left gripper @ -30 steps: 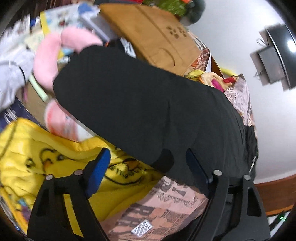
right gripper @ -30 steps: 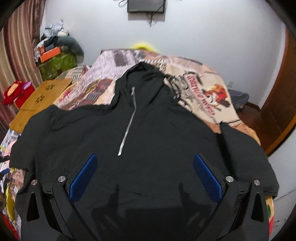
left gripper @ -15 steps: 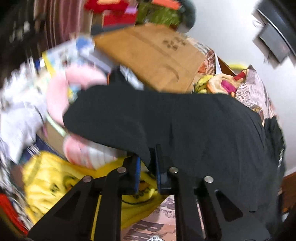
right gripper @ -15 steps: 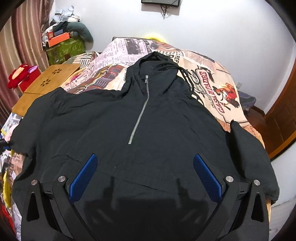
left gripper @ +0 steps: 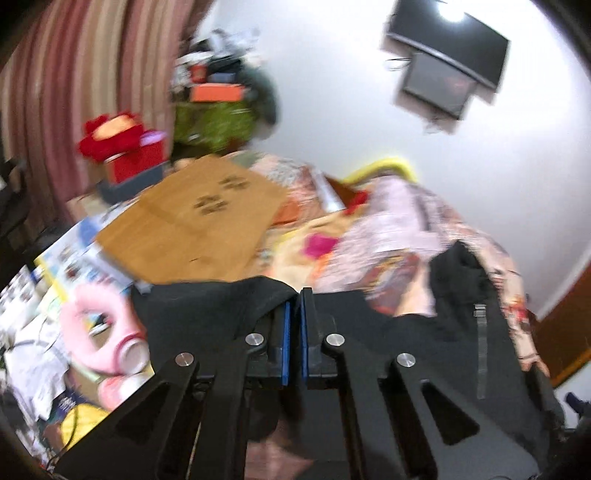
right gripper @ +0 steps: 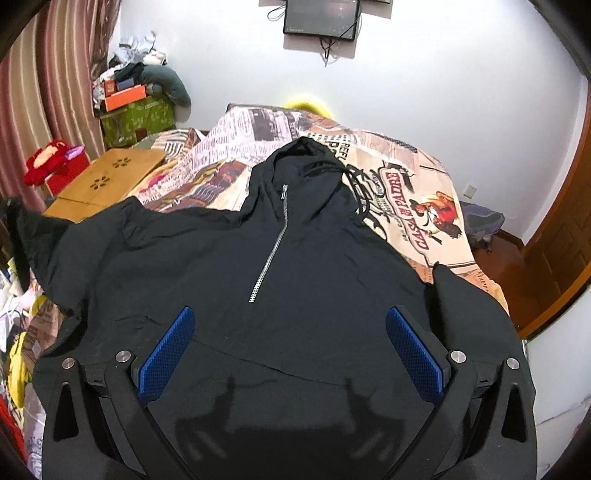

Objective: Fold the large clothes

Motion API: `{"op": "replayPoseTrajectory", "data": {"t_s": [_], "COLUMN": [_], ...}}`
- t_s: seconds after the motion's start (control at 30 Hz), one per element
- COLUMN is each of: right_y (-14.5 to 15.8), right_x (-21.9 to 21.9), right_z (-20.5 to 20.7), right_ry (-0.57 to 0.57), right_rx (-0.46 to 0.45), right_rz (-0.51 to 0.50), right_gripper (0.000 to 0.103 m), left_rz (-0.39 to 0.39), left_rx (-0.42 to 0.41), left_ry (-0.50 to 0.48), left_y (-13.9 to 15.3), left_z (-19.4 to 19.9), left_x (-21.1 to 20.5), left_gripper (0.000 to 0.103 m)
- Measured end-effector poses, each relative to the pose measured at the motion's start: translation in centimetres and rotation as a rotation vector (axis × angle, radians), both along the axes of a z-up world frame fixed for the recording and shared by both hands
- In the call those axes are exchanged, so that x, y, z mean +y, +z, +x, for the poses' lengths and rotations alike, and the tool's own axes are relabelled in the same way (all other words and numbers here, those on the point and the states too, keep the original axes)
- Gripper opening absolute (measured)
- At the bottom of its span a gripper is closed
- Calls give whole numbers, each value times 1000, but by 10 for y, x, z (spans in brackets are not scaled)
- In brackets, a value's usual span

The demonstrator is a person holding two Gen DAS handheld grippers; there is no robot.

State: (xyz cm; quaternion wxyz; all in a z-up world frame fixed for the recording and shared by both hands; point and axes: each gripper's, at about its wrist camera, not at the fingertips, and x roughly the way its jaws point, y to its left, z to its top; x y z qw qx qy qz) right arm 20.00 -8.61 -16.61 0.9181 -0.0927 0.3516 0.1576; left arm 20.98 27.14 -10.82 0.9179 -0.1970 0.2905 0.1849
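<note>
A large black hoodie (right gripper: 295, 266) with a silver half zipper (right gripper: 271, 251) lies spread face up on the bed, hood toward the far wall. My right gripper (right gripper: 291, 332) is open and empty, hovering above the hoodie's lower front. My left gripper (left gripper: 294, 306) is shut on the hoodie's left sleeve (left gripper: 221, 310) and holds its edge lifted. In the right wrist view that sleeve (right gripper: 40, 236) rises at the far left. The right sleeve (right gripper: 472, 306) lies flat by the bed's right edge.
The bed has a newspaper-print cover (right gripper: 406, 184). Left of the bed lie a wooden lap board (right gripper: 107, 181), a pink neck pillow (left gripper: 92, 325), yellow cloth (right gripper: 18, 354) and boxes (right gripper: 136, 114). A screen (right gripper: 321, 16) hangs on the far wall. A wooden door (right gripper: 561, 236) stands right.
My left gripper has closed on the left sleeve's edge and lifted it, swinging up toward the bed. My right gripper has stayed open above the hoodie's front.
</note>
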Motion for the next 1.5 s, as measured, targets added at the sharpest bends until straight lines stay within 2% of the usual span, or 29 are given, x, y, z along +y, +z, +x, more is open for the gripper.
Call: {"op": "replayPoseTrajectory", "data": {"t_s": [0.23, 0.4, 0.53, 0.7, 0.87, 1.1, 1.2, 1.27, 1.3, 1.4, 1.5], "right_y": [6, 5, 0, -10, -17, -23, -24, -23, -22, -17, -9], "right_x": [-19, -32, -45, -61, -73, -77, -74, -73, -71, -67, -62], "right_z": [-2, -4, -4, -1, 0, 0, -2, -4, -5, -7, -10], "right_ry": [-15, -27, -39, -49, -61, -66, -59, -54, -53, -53, -44], "right_rx": [-20, -26, -18, 10, 34, 63, 63, 60, 57, 41, 24], "right_rz": [31, 36, 32, 22, 10, 6, -5, -15, -24, -40, -39], "right_gripper": [103, 103, 103, 103, 103, 103, 103, 103, 103, 103, 103], "left_rz": [48, 55, 33, -24, -4, 50, 87, 114, 125, 173, 263], "left_rx": [-70, -64, -5, 105, 228, 386, 413, 405, 395, 342, 295], "left_ry": [-210, -370, -469, -588, -681, -783, -817, -833, -837, -835, -766], "left_y": [41, 47, 27, -16, -57, -103, -106, -100, -96, -77, -55], "left_z": [49, 82, 102, 123, 125, 122, 111, 101, 98, 80, 67], "left_x": [-101, -177, -224, -275, -313, -340, -345, -345, -344, -335, -315], "left_gripper": [3, 3, 3, 3, 3, 6, 15, 38, 42, 48, 56]}}
